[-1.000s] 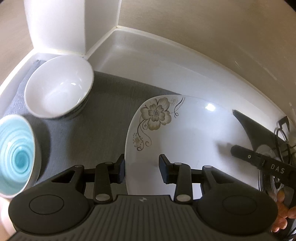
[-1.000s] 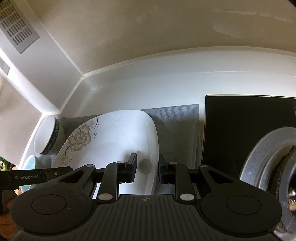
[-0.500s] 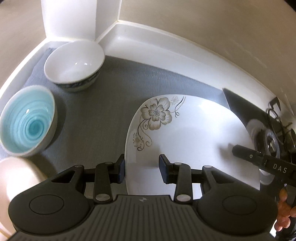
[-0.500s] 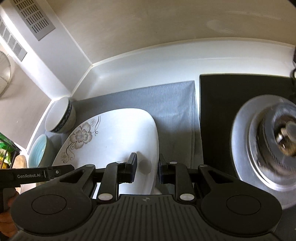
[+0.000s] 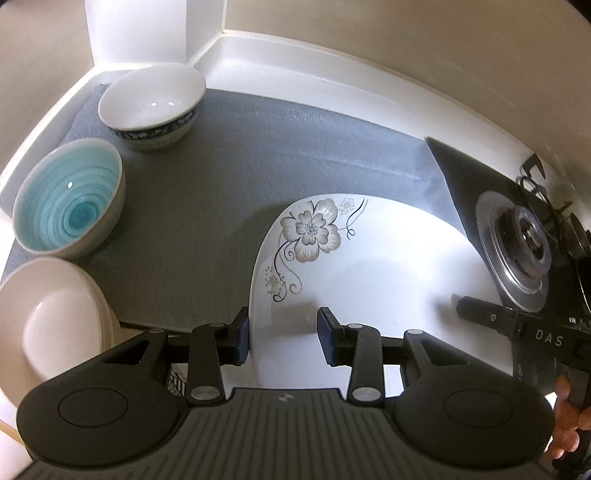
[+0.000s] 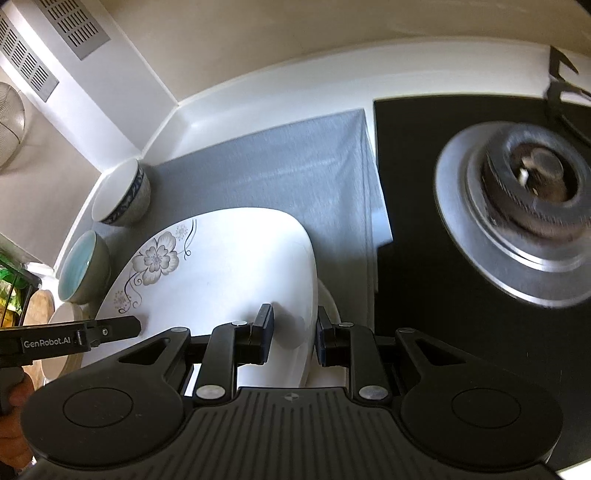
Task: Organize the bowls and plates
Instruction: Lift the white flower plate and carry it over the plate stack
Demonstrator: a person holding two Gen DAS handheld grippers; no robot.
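A large white plate with a flower pattern hangs above the grey mat, carried from both sides. My left gripper is shut on its left rim, and my right gripper is shut on its right rim. On the mat to the left stand a white bowl with a blue band, a teal-glazed bowl and a cream dish. All three are apart from the plate.
A black hob with a steel gas burner borders the mat on the right. White raised counter edging and a wall run behind. A vent grille sits at the upper left. A person's fingers show at the right.
Both grippers, still holding the flowered plate, have drawn back from the wall. The teal bowl, the cream dish and the burner have come further into view.
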